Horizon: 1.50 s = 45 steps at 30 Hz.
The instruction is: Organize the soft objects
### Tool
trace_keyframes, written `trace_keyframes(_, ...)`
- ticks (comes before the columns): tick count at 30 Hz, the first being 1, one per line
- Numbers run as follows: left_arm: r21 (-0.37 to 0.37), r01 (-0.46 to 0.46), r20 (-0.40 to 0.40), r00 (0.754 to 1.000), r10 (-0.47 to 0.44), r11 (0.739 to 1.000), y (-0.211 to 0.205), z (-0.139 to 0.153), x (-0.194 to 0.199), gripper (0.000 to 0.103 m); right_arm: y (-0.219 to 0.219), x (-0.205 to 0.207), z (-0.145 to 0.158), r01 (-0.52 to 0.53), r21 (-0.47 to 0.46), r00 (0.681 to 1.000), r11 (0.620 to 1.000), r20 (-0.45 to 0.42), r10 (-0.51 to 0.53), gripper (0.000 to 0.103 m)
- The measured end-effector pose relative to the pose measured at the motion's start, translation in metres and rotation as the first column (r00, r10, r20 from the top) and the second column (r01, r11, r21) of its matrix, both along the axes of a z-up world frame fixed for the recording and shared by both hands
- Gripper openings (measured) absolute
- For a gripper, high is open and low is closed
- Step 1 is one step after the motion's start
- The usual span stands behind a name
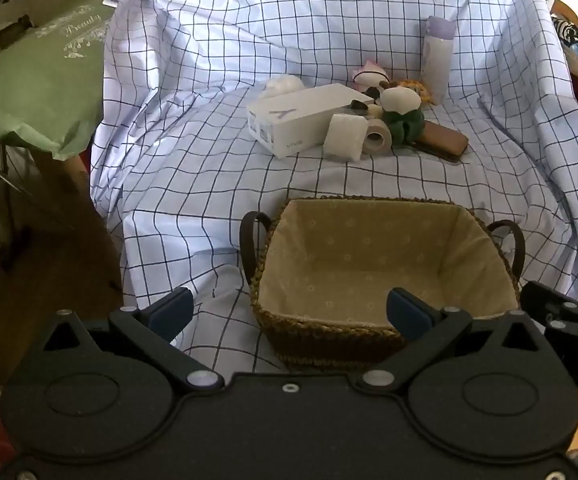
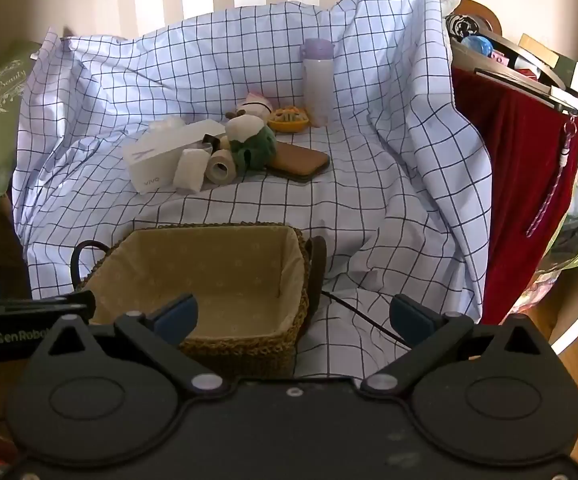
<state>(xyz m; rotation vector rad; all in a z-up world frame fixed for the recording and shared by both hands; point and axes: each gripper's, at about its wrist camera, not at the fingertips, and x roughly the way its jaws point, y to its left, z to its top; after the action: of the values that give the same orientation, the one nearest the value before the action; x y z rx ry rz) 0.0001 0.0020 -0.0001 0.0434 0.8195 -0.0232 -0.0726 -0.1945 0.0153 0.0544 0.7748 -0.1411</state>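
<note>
A woven basket (image 1: 469,216) (image 2: 301,240) with a tan lining stands empty on the checked sheet, close in front of both grippers. Farther back lies a cluster: a white box (image 1: 289,124) (image 2: 149,164), a white soft pad (image 1: 345,136) (image 2: 189,172), a tape roll (image 1: 377,137) (image 2: 220,168), a green and white plush (image 1: 403,114) (image 2: 255,140), a pink and white plush (image 1: 369,74) (image 2: 255,104) and a brown case (image 1: 445,140) (image 2: 301,160). My left gripper (image 1: 289,314) and my right gripper (image 2: 295,316) both hang open and hold nothing.
A pale bottle with a lilac cap (image 1: 439,56) (image 2: 317,80) stands at the back beside a yellow toy (image 2: 289,119). A green pillow (image 1: 37,80) lies to the left. A red cloth (image 2: 529,184) and a cluttered shelf (image 2: 529,60) are on the right.
</note>
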Motion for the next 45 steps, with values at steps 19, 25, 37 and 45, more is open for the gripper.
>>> trace_keyframes(19,0.019,-0.006,-0.027,1.000,0.007,1.000,0.001,-0.008,0.001,0.100,-0.001,0.002,-0.004,0.007,0.010,1.000,1.000,-0.017,-0.007,0.103)
trace_keyframes(25,0.018,-0.010,-0.040,0.999,0.010,1.000,0.002,-0.010,0.003,0.100,-0.001,0.004,-0.003,0.016,0.011,0.999,1.000,-0.030,-0.015,0.103)
trace_keyframes(37,0.014,-0.009,-0.057,0.998,0.010,1.000,0.002,-0.011,0.006,0.100,-0.002,0.006,-0.003,0.019,0.016,0.999,1.000,-0.040,-0.019,0.103)
trace_keyframes(45,0.013,-0.009,-0.063,0.998,0.009,1.000,0.001,-0.012,0.006,0.100,-0.002,0.006,-0.003,0.022,0.019,0.999,1.000,-0.042,-0.021,0.103)
